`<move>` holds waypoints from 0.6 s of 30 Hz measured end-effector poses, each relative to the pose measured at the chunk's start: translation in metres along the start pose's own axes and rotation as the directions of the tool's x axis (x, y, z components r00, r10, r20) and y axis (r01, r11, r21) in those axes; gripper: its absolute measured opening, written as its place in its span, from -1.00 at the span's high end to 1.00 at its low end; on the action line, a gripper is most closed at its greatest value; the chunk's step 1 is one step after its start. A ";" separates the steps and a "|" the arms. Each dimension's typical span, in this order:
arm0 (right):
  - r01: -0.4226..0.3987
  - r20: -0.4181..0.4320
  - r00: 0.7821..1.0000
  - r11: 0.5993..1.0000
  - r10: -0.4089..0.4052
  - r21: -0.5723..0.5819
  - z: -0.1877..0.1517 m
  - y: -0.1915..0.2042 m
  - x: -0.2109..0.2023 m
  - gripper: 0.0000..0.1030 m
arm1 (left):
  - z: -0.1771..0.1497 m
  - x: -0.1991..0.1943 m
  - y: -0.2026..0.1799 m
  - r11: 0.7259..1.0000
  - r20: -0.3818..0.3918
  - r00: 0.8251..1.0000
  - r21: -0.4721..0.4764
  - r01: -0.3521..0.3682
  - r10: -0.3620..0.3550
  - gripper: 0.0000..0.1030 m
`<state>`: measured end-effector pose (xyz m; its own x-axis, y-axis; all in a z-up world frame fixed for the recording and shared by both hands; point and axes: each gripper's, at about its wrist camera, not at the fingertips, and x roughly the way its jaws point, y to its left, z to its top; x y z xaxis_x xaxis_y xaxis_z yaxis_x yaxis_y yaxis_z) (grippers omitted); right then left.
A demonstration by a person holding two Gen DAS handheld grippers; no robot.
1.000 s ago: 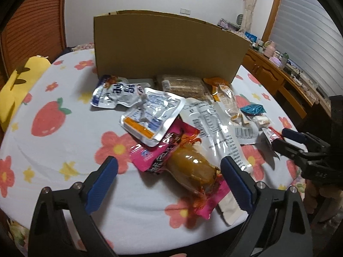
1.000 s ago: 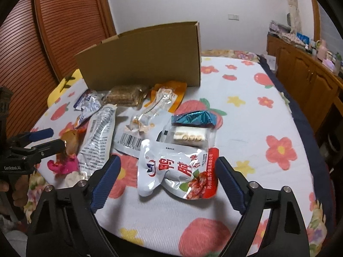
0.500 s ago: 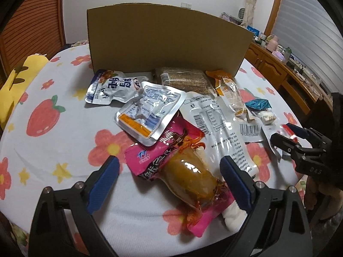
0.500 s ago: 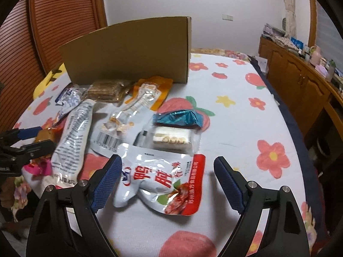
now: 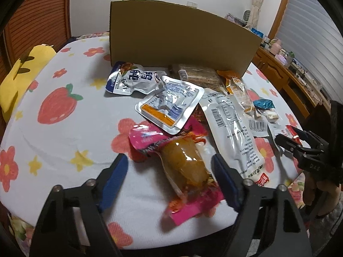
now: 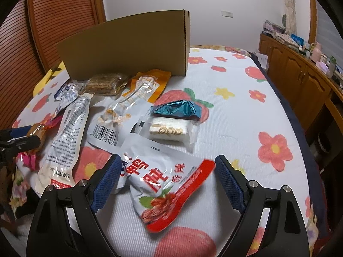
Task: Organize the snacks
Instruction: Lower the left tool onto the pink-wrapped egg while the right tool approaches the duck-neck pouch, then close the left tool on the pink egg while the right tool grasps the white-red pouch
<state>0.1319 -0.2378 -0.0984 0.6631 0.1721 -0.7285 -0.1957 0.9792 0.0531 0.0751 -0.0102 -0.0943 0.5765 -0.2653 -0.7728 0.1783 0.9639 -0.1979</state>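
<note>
Several snack packets lie in a heap in front of a cardboard box [image 5: 178, 38], also in the right wrist view [image 6: 128, 47]. My left gripper [image 5: 169, 177] is open, its jaws on either side of a pink packet with an orange-brown snack [image 5: 184, 167]. My right gripper [image 6: 167, 177] is open, its jaws on either side of a white and red pouch [image 6: 165, 184]. It also shows in the left wrist view [image 5: 293, 137]. A long white packet [image 5: 231, 128], a silver and orange packet [image 5: 171, 107], a blue and white pouch [image 5: 128, 79] and a teal wrapper [image 6: 178, 109] lie nearby.
A tablecloth with strawberries and flowers [image 5: 57, 107] covers the round table. A yellow cushion [image 5: 23, 68] lies at the left edge. A wooden sideboard [image 6: 300, 72] with small items stands at the right. A brown slatted door [image 6: 53, 21] is behind on the left.
Both grippers have moved forward and down over the table. The pink packet now sits between my left jaws and the white and red pouch between my right jaws.
</note>
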 end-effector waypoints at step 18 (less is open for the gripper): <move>-0.057 -0.028 0.998 0.998 0.057 0.001 0.003 -0.002 -0.006 -0.74 | -0.007 -0.006 -0.001 0.998 0.025 0.998 0.013 0.056 -0.057 0.18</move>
<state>0.1301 -0.2404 -0.0922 0.6300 0.2244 -0.7434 -0.2326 0.9679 0.0951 0.0662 -0.0093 -0.0934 0.5856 -0.3201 -0.7447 0.2208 0.9470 -0.2334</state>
